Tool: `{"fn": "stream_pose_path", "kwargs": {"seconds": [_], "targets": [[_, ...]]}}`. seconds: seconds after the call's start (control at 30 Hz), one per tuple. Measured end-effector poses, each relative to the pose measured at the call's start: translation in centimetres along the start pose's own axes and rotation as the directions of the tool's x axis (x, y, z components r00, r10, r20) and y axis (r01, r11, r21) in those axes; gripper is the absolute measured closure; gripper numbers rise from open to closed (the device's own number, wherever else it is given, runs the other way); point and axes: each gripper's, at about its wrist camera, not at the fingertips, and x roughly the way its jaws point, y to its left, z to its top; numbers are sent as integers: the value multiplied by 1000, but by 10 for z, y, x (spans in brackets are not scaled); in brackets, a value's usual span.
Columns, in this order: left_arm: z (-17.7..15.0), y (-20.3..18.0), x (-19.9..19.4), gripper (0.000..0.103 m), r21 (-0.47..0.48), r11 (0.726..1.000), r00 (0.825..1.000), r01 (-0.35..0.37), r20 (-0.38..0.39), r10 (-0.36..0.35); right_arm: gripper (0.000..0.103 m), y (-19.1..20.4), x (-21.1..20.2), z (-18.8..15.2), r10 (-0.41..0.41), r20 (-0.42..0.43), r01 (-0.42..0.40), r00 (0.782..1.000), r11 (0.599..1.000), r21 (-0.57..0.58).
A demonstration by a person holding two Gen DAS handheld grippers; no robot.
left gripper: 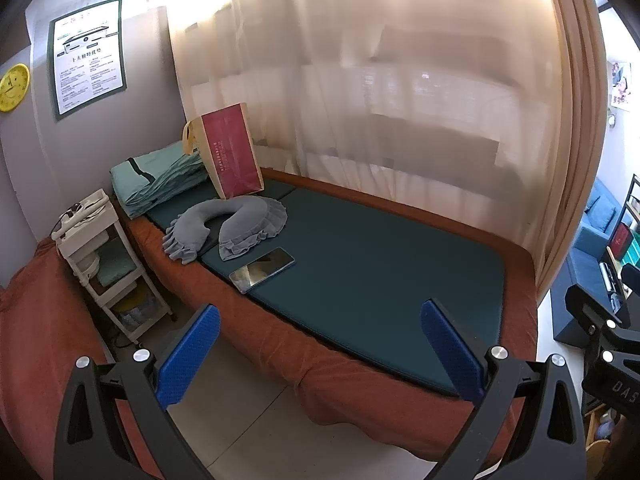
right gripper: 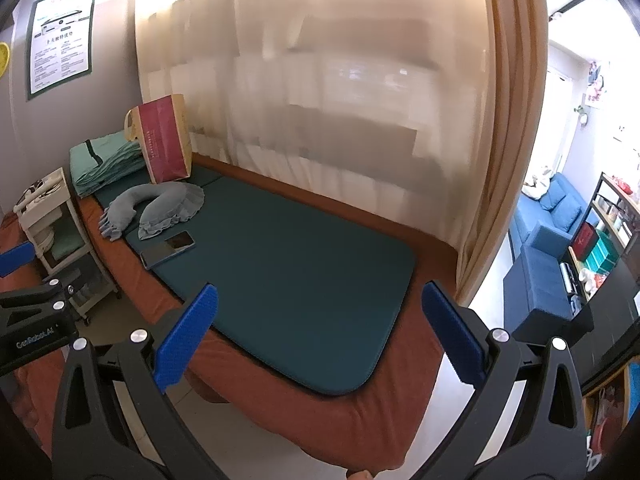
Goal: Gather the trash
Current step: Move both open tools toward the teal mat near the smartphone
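Seen from two handheld rigs above the foot of a low bed (left gripper: 400, 412) in a curtained treatment room: left gripper (left gripper: 320, 340) with blue pads spread wide apart, empty, hovering over the near edge of the dark teal mat (left gripper: 380, 260); right gripper (right gripper: 320, 332) likewise wide apart and empty, over the same mat (right gripper: 300, 260). Draped in a rust-brown sheet, the bed. Standing upright at the far end of the mat, a paper bag (left gripper: 234, 152) with a magenta front panel, its tan handle looped to the left, leaning close to a pile of folded mint-green linen (left gripper: 156, 184); same bag (right gripper: 164, 140) visible from the right wrist. Just in front of the bag, touching its base or very nearly, a grey U-shaped neck pillow (left gripper: 228, 224) with ruffled ends. Beside the pillow's nearer end, flat on the mat, a dark phone (left gripper: 262, 269) with a reflective screen, lying slantwise near the mat's left edge; also seen at (right gripper: 168, 249). No loose trash distinguishable on the mat at this range; whether the bag counts as it, impossible to tell. Left of the bed, a white tiered trolley (left gripper: 100, 256) with cables on top. On the grey wall, a framed poster (left gripper: 90, 54) and a yellow clock (left gripper: 14, 88). Behind the bed, sheer backlit curtains (left gripper: 400, 80); beyond them to the right, a blue sofa (right gripper: 556, 208).
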Motion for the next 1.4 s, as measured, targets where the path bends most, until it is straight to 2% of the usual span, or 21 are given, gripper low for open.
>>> {"fn": "stream_pose_path", "kwargs": {"seconds": [0.37,0.83,1.13,1.4], "targets": [[1,-6,1,5,21,999,999,39,7,-39,3,-6,-9,-6,-39,10,39,999,999,26],[-3,-53,2,5,91,987,991,132,-7,-132,3,-50,-20,-24,-131,-22,132,991,987,96],[0,-73,0,5,115,981,987,158,-10,-158,3,-67,-21,-24,-152,-26,154,988,983,102],[2,-76,5,5,111,983,990,143,-17,-142,3,-68,-8,-17,-133,-34,136,991,986,94]]}}
